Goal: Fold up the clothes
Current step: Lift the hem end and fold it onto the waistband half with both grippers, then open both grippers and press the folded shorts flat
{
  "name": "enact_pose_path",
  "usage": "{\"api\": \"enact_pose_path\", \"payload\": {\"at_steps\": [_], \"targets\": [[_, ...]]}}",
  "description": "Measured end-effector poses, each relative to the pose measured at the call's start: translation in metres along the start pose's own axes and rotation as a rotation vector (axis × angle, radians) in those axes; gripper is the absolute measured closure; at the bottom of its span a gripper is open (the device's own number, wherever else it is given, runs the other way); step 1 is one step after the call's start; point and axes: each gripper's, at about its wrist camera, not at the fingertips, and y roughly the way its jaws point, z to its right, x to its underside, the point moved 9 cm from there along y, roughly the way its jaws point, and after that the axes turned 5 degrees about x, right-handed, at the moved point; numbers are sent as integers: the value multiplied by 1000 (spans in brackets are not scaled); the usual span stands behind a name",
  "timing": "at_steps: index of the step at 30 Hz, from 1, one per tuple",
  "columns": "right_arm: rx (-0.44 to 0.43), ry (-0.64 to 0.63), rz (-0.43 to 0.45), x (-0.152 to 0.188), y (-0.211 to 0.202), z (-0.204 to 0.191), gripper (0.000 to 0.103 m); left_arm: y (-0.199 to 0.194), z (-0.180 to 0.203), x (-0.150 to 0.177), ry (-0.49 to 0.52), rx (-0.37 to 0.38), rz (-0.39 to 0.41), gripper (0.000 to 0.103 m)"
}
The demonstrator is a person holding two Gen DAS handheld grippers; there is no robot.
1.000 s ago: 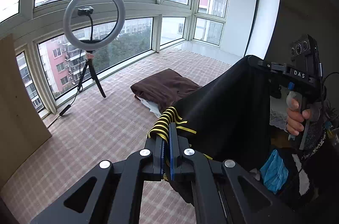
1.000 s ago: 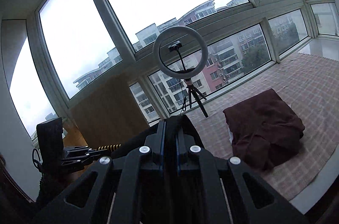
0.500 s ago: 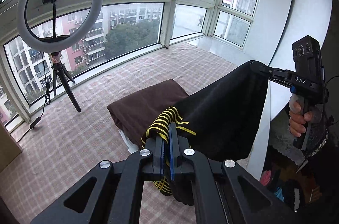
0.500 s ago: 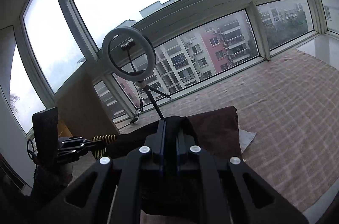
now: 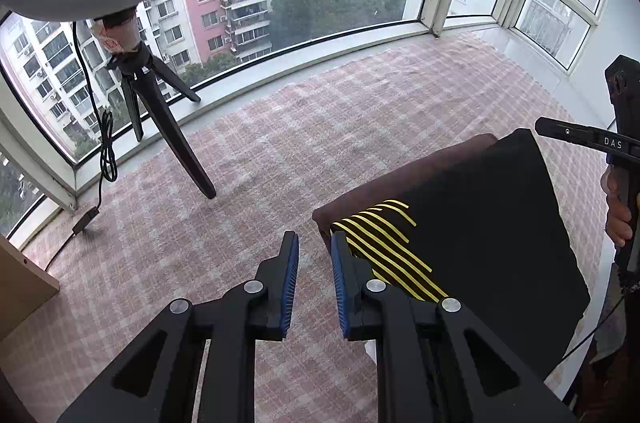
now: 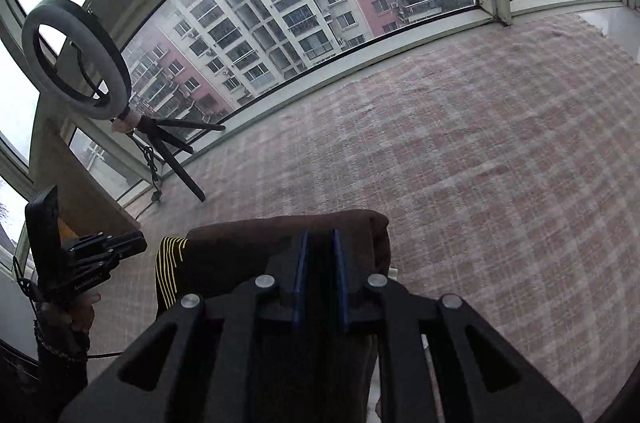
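Both claws have just let go of the black garment point(image 5: 480, 223), which a second ago hung stretched between them and now lies flat on top of the brown pile point(image 5: 404, 179) on the checked mat point(image 5: 280, 151). The left claw point(image 5: 314, 287) is spreading with only mat between its pads, the yellow-striped corner just beside it. The right claw point(image 6: 320, 279) is also parting over dark cloth, its pads no longer pinching, so this piece looks stacked and done.
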Motion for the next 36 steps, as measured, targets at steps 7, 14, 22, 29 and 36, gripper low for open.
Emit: {"api": "enact_pose_path", "payload": {"at_steps": [7, 14, 22, 29, 36], "targets": [[37, -275, 77, 11, -7, -57, 90, 33, 55, -9, 125, 82, -11, 82], [192, -271, -51, 33, 55, -18, 91, 78, 35, -6, 51, 15, -88, 85], [202, -269, 45, 38, -35, -43, 77, -10, 74, 11, 50, 53, 7, 78], [84, -219, -53, 117, -46, -56, 76, 18, 106, 77, -1, 128, -99, 78], [157, -97, -124, 147, -47, -26, 75, -6, 101, 85, -18, 42, -85, 63]]}}
